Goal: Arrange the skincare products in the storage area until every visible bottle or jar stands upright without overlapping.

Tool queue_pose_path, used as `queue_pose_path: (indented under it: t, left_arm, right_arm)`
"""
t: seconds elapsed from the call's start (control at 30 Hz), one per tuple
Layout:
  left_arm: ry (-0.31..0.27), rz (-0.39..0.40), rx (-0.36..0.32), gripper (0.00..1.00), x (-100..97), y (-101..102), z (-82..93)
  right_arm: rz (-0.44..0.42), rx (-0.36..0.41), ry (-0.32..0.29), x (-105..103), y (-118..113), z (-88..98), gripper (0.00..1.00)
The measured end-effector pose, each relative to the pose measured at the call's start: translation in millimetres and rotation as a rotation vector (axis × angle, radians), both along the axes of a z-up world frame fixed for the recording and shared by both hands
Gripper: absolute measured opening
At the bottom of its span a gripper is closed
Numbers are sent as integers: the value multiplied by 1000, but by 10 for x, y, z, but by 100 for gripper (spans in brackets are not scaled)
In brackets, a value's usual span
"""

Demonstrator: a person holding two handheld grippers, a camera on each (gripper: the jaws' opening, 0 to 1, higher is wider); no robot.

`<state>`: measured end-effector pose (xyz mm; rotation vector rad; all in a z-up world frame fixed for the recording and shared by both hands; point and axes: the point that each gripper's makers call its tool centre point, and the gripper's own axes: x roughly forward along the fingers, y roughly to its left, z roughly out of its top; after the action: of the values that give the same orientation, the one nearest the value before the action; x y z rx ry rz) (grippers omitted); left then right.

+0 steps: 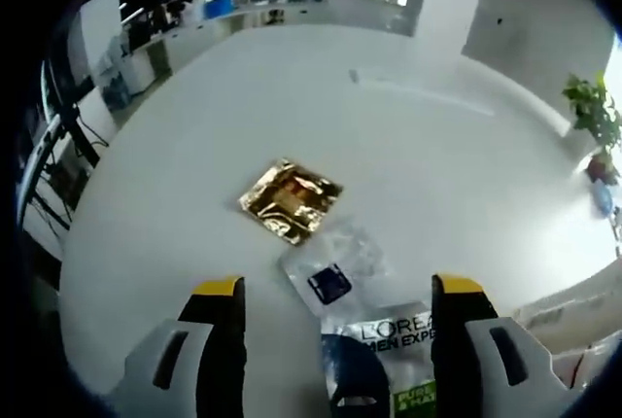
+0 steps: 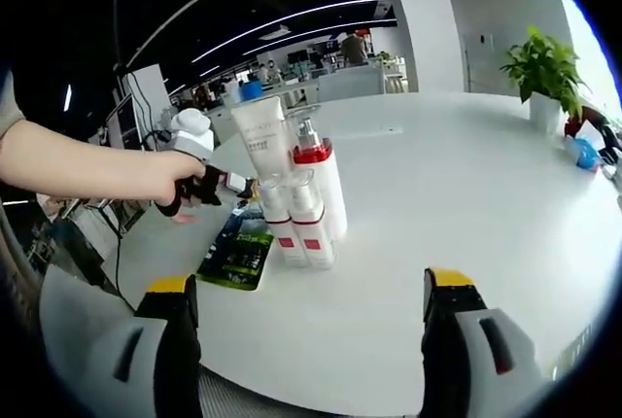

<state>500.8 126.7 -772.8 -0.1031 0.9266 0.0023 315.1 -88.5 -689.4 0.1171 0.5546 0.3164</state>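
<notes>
Left gripper [image 1: 336, 292]: jaws spread wide, nothing between the pads, hovering above the white table [image 1: 437, 165]. Just ahead, a gold foil packet [image 1: 290, 200], then a clear sachet [image 1: 330, 267] lying flat, then a dark-capped tube [image 1: 379, 360] on its side between the jaws. In the right gripper view: hand [image 2: 185, 183] on the left, green-and-black packet [image 2: 238, 255] flat beside it, cluster of upright red-and-white bottles [image 2: 301, 194] at centre with a white tube [image 2: 260, 136] behind. Right gripper [image 2: 309, 292]: open too, empty, well short of the bottles. Best to lower over the fallen tube, close mid-body, lift, stand upright apart from the cluster.
</notes>
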Motion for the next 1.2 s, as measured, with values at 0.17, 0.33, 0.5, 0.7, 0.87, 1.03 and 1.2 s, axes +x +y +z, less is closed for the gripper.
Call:
queue_pose_path:
  t: [0.17, 0.33, 0.5, 0.7, 0.87, 1.03, 1.2]
  left_arm:
    - [6, 3, 12, 69, 5, 7, -30]
    - [1, 0, 33, 67, 17, 26, -31]
    - [-6, -3, 49, 67, 34, 32, -34]
    - [-24, -16, 79, 64, 88, 54, -40]
    - [-34, -41, 78, 62, 124, 55, -42]
    - [-47, -76, 73, 40, 167, 70, -24]
    - [-61, -114, 63, 6, 210, 133, -34]
  right_arm:
    - [-7, 4, 2, 2, -12, -3, 96]
    - [-7, 6, 3, 2, -11, -4, 96]
    - [-9, 5, 3, 0, -13, -3, 96]
    - [-12, 6, 6, 1, -24, -10, 95]
    - [-17, 7, 6, 2, -32, -10, 95]
    - [-18, 7, 9, 1, -36, -15, 95]
    - [-17, 7, 10, 1, -37, -19, 95]
